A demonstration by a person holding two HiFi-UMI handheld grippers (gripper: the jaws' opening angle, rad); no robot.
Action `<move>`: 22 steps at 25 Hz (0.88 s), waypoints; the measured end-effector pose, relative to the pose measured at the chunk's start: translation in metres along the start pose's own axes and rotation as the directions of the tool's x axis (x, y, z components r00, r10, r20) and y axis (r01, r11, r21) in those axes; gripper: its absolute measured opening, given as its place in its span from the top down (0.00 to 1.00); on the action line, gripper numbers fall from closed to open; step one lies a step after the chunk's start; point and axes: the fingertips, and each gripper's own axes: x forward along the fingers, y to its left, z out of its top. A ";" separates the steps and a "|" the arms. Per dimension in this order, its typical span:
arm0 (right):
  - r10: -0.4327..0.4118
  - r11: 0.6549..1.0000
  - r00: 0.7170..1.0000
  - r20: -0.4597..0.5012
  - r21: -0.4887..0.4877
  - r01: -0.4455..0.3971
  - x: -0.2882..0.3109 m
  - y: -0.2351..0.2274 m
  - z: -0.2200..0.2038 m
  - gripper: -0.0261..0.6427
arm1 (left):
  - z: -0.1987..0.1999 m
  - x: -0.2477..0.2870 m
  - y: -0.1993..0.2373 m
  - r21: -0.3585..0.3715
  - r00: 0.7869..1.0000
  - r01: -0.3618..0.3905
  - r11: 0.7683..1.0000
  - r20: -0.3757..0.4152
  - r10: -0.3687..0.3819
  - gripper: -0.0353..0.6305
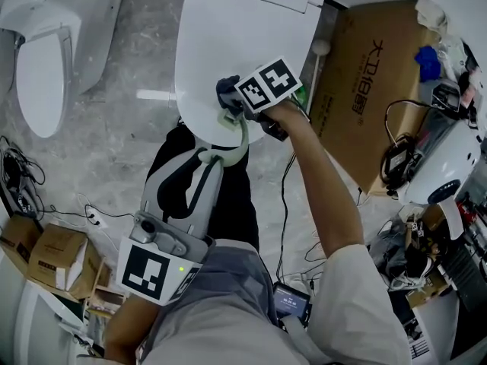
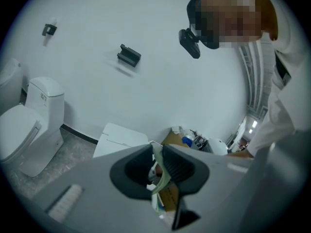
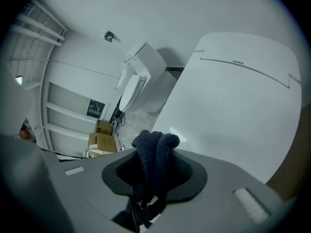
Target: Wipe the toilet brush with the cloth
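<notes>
Nearest the body, the left gripper (image 1: 215, 158) points up and away from the person. Its jaws are closed on a thin, pale green curved strip, taken here to be part of the toilet brush (image 1: 242, 137). The left gripper view shows the same strip (image 2: 163, 178) pinched edge-on between the jaws, with no gap beside it. This hold likely keeps the brush steady in the air, so the other hand can work on it.

Just beyond, the right gripper (image 1: 232, 97) comes in from the right. Its jaws are clamped on a bunched dark blue cloth (image 1: 226, 88), whose fold bulges out past the jaw tips (image 3: 154, 149). The cloth meets the upper end of the green strip. Whether it presses on or only touches cannot be told. The brush head shows in no view.

Both tools hang over a closed white toilet lid (image 1: 243, 29), which fills the space directly beneath. Further out lies the grey floor (image 1: 114, 143), with loose cables (image 1: 23, 181) at the left. A large cardboard box (image 1: 373, 82) stands close on the right. A second toilet (image 1: 42, 52) stands well apart at the far left. None of these crowds the wiping stroke.
</notes>
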 end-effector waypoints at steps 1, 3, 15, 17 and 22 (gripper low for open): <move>0.002 1.000 1.000 -0.003 -0.001 -0.002 0.002 0.000 0.001 0.78 | 0.000 0.000 0.001 -0.001 1.000 0.000 1.000 0.000 0.000 0.95; 0.007 1.000 1.000 -0.014 -0.004 -0.007 0.004 0.000 0.003 0.78 | 0.000 0.001 0.001 -0.001 1.000 0.003 1.000 -0.001 -0.003 0.95; 0.021 0.998 0.991 -0.134 -0.055 -0.028 0.022 0.000 0.009 0.78 | 0.000 0.003 0.001 0.016 1.000 -0.003 1.000 0.008 0.003 0.95; 0.025 0.998 0.989 -0.143 -0.052 -0.033 0.024 -0.001 0.010 0.78 | -0.005 0.002 -0.001 0.006 1.000 0.001 1.000 -0.019 -0.001 0.95; 0.034 0.999 0.988 -0.152 -0.035 -0.040 0.031 -0.003 0.012 0.78 | -0.009 0.001 -0.001 0.010 0.999 0.001 1.000 -0.038 0.000 0.95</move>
